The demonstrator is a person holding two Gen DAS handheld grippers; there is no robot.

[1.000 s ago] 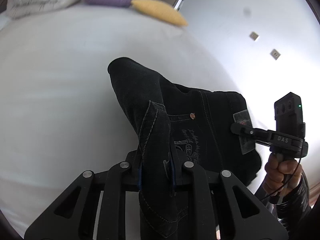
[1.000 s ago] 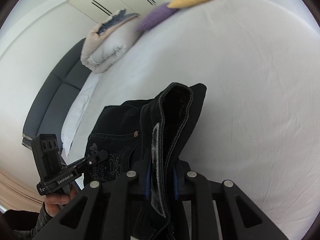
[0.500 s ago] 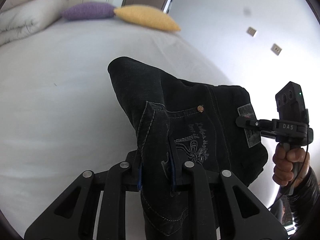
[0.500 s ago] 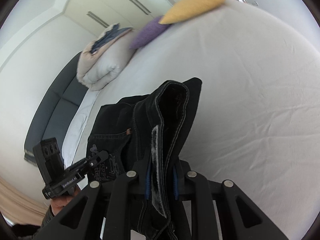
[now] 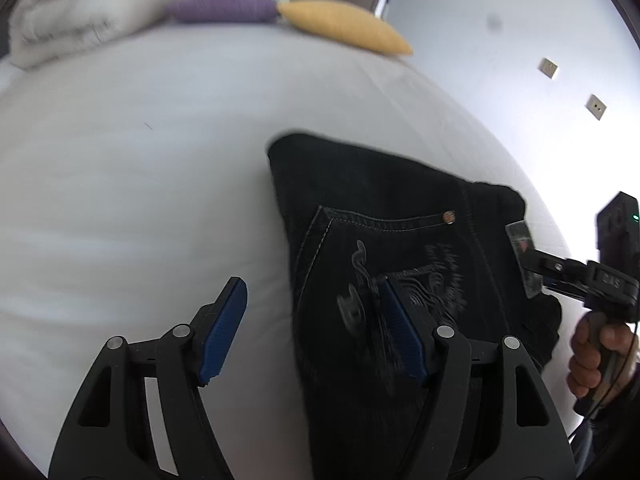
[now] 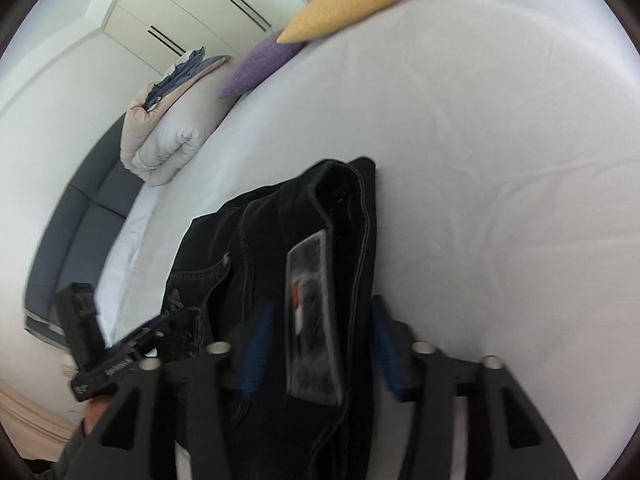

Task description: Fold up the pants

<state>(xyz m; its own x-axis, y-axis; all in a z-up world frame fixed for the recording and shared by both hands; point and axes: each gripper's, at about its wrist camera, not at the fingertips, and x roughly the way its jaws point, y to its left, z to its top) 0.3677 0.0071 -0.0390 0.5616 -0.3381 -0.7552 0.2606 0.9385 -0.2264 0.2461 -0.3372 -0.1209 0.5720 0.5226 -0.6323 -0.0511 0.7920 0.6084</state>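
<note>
Black denim pants (image 5: 400, 240), folded into a compact stack, lie on the white bedsheet (image 5: 140, 200) near the bed's near edge. In the left wrist view the stack fills the centre to about 4 o'clock; back pocket with pale embroidery and a copper rivet faces up. A grey waistband label (image 6: 314, 320) shows at the stack's right side.

Left gripper (image 5: 316, 332): jaws opening, blue pads apart. Its right pad sits over the pocket, its left pad over bare sheet; the stack's left edge lies loosely between them, and neither pad seems to press on it.

Right gripper (image 6: 318, 350): jaws opening too, pads standing off either side of the waistband edge and label. The cloth here stands up in a ridge, not yet flattened.

Judgement: folding looks nearly done. Both tools are letting go after laying the fold down. Left to do, probably: clear the tools and press the raised right edge flat. Whether a further fold is intended cannot be told.

Outward: yellow cushion (image 5: 344, 24) and purple cushion (image 5: 220, 6) at 12 o'clock, rolled pale duvet (image 6: 164, 140) at 10 o'clock in the right view.
</note>
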